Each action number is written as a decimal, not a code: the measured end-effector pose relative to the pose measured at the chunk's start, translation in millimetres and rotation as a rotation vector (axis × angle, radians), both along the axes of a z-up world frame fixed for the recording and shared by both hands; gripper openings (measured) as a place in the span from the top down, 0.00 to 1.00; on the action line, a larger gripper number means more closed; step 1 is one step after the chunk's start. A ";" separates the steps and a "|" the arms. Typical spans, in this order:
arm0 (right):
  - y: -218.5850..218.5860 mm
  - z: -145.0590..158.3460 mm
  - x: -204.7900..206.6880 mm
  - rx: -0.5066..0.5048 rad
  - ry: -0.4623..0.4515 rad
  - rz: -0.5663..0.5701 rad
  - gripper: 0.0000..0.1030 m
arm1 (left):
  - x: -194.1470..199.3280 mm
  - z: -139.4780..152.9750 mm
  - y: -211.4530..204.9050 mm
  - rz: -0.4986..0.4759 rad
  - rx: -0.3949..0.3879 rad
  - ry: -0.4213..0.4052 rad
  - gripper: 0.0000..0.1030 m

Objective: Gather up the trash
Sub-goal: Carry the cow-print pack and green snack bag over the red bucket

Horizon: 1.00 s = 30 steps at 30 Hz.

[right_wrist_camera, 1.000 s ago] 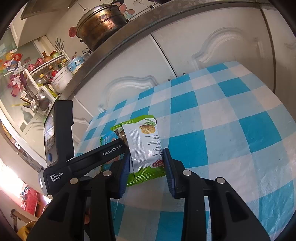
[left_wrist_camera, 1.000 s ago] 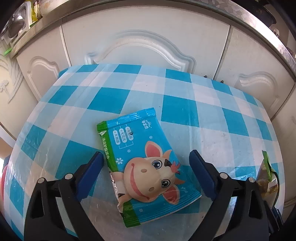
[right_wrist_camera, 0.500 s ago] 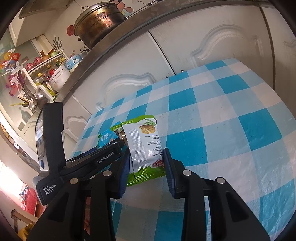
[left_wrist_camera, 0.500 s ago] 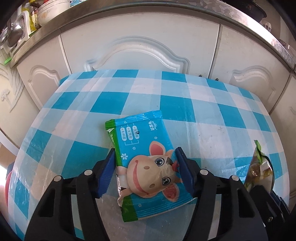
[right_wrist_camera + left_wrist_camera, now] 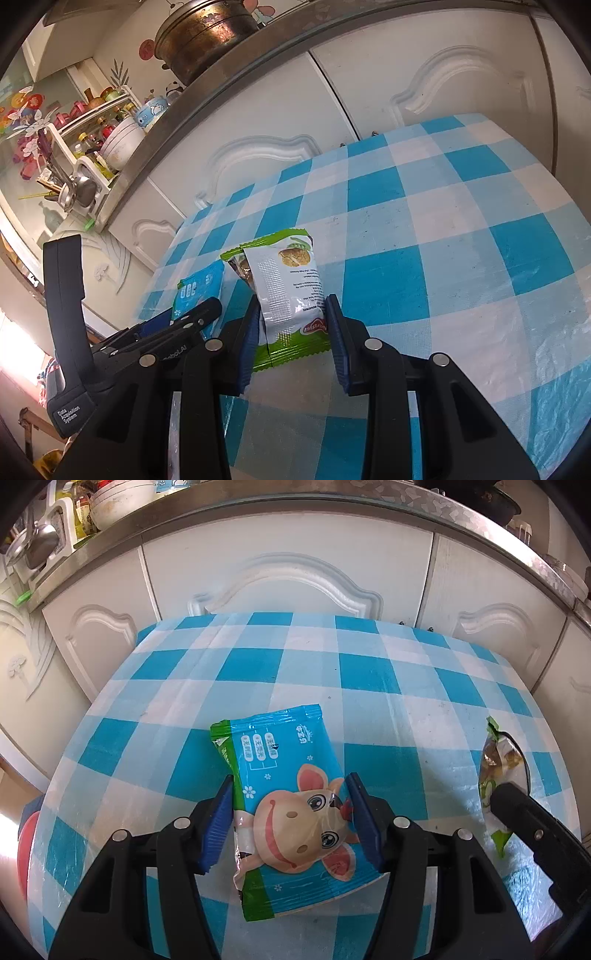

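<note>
A blue wet-wipe pack with a cartoon cow point(image 5: 291, 801) sits between the blue pads of my left gripper point(image 5: 290, 797), which is shut on its sides just above the checked tablecloth point(image 5: 332, 664). The pack's end also shows in the right wrist view point(image 5: 195, 288). My right gripper point(image 5: 290, 314) is shut on a green and white snack bag point(image 5: 291, 291), held upright over the cloth. That bag appears at the right edge of the left wrist view point(image 5: 495, 771), with the right gripper's body below it.
White cabinet doors point(image 5: 288, 572) stand right behind the table under a steel counter edge point(image 5: 332, 506). A brass pot point(image 5: 203, 33) and a dish rack point(image 5: 74, 177) sit on the counter. A red object point(image 5: 26, 842) lies below the table's left edge.
My left gripper's jaws have closed from wide open onto the sides of the cow pack and it has risen a little. The right gripper has kept hold of the snack bag.
</note>
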State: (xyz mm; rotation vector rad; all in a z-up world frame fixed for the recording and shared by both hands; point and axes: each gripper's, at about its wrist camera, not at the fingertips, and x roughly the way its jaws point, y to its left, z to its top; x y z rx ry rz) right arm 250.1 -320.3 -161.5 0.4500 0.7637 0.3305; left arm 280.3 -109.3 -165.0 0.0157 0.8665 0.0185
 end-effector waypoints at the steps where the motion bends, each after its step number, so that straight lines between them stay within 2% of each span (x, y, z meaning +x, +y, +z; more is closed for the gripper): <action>1: 0.1 -0.3 0.1 0.001 0.001 0.001 0.65 | -3.1 1.0 2.2 -0.001 0.000 0.000 0.42; 15: 3.0 0.5 -1.6 0.010 -0.005 0.014 0.65 | -45.6 17.4 40.8 -0.008 0.013 -0.034 0.42; 30: 26.3 0.3 -16.6 0.017 -0.001 0.088 0.65 | -83.1 29.2 97.3 0.026 0.029 -0.054 0.42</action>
